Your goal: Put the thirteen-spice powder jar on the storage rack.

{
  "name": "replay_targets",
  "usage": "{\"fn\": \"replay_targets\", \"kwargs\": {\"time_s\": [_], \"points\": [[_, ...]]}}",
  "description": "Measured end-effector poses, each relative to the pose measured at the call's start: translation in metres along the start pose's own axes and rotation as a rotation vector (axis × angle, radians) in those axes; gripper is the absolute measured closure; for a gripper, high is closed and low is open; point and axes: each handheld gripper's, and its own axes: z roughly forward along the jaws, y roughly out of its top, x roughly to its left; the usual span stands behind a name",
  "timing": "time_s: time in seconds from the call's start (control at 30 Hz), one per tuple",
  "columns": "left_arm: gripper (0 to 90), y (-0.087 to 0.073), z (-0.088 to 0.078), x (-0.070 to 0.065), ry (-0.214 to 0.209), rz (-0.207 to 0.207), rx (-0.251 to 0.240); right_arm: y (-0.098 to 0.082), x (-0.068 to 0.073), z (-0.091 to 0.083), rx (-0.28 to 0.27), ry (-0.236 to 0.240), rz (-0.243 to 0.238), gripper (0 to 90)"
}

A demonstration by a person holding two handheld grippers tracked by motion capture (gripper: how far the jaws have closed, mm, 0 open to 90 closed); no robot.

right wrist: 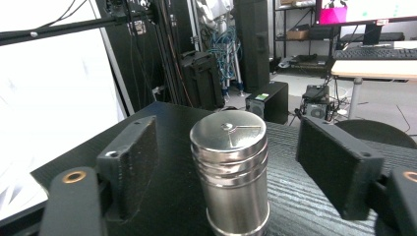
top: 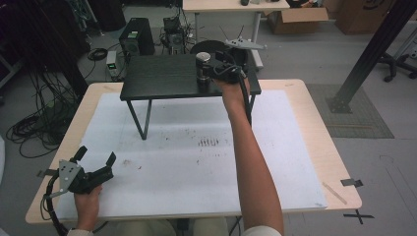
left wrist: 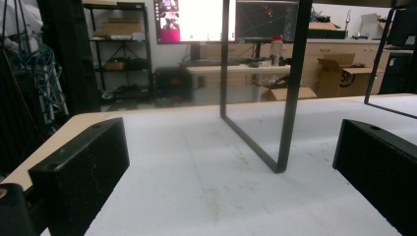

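White sheeting (top: 196, 162) covers the wooden table (top: 314, 118), with a small black stand (top: 162, 78) at its far side. On the stand an upright metal canister (right wrist: 230, 172) sits between the right gripper's (right wrist: 231, 162) wide-open jaws, apparently untouched. Left gripper (top: 93, 160) rests near the table's front left corner, jaws spread and empty, facing the stand's leg (left wrist: 287, 98).

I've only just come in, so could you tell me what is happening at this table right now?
A person works with a hand-held gripper in each hand. The right gripper is reached out over the small black raised shelf, its jaws open on either side of an upright metal canister standing there, with gaps on both sides, so nothing is gripped yet. The left gripper is open and holds nothing, low over the white table mat near the front left corner.
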Motion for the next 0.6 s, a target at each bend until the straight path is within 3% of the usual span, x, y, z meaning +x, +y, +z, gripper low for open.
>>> {"fn": "replay_targets", "kwargs": {"time_s": [0.1,0.3,0.6], "points": [[0.9,0.0,0.0,0.0,0.0,0.001,0.0,-0.001,0.001,-0.007,-0.015,-0.003,-0.008,20.6],[0.9,0.0,0.0,0.0,-0.002,0.005,0.002,-0.007,-0.001,-0.025,-0.056,-0.034,0.01,7.2],[0.9,0.0,0.0,0.0,-0.002,0.005,0.001,-0.013,-0.001,-0.053,-0.086,-0.052,-0.024,3.3]]}}
